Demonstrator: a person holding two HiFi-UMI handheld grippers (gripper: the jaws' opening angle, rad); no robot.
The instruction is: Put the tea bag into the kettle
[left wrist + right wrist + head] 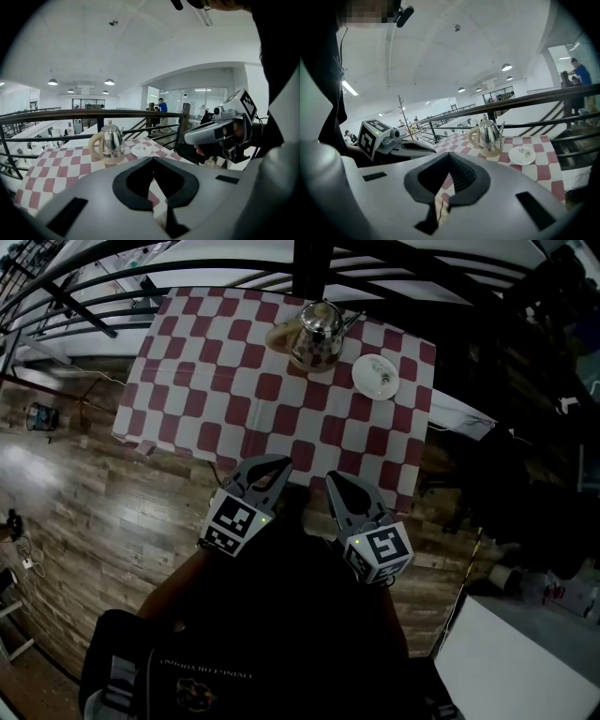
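Kettle (319,334) stands well beyond left claw (274,465) and right claw (336,480), both clenched empty, side by side.

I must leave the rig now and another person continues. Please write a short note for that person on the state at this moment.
Left gripper: shut, empty, at the table's near edge.
Right gripper: shut, empty, beside it.
Kettle: far side of the checkered table, lid on.
Saucer: right of the kettle, holding a small item, probably the tea bag.
Done: nothing yet.
Left: lift the lid, pick the tea bag, put it in the kettle.
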